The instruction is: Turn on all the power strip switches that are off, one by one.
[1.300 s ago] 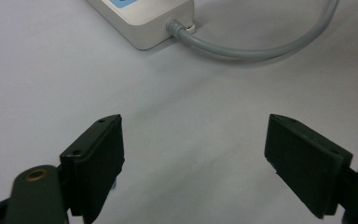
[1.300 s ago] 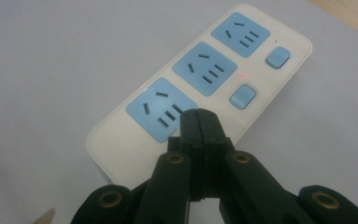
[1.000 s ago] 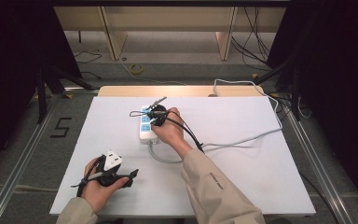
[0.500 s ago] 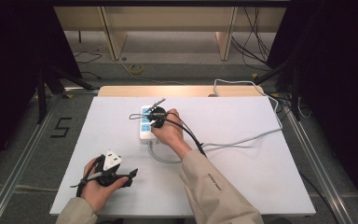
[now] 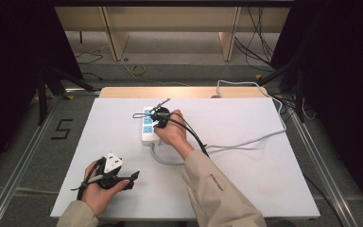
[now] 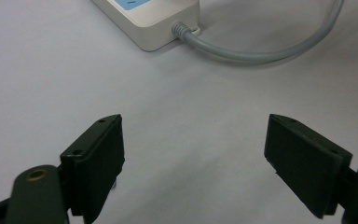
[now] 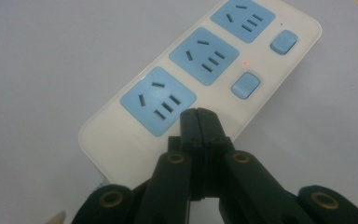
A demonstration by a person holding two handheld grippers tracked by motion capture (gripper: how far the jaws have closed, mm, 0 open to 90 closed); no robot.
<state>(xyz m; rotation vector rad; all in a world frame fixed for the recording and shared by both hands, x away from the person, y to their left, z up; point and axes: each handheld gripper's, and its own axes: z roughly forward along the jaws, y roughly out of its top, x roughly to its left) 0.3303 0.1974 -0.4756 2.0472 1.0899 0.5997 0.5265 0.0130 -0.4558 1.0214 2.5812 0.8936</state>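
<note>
A white power strip (image 5: 147, 129) with blue sockets lies near the middle of the white table (image 5: 246, 179). Its grey cable (image 5: 250, 141) runs off to the right. My right gripper (image 5: 155, 124) is shut with nothing between its jaws. In the right gripper view its tips (image 7: 199, 117) hang over the power strip (image 7: 121, 135) beside the nearest socket (image 7: 158, 100), and they hide what lies under them. A small red light (image 7: 245, 62) glows by the middle button (image 7: 245, 85). My left gripper (image 5: 131, 177) rests at the table's near left, open (image 6: 193, 149) and holding nothing, aimed toward the power strip's (image 6: 154, 21) cable end.
The grey cable (image 6: 261, 52) loops over the table in front of the left jaws. Black gripper cables trail over the right forearm (image 5: 203, 151). Shelving legs (image 5: 116, 35) and loose cables on the floor lie beyond the far edge. A metal rail (image 5: 23, 156) runs along the left.
</note>
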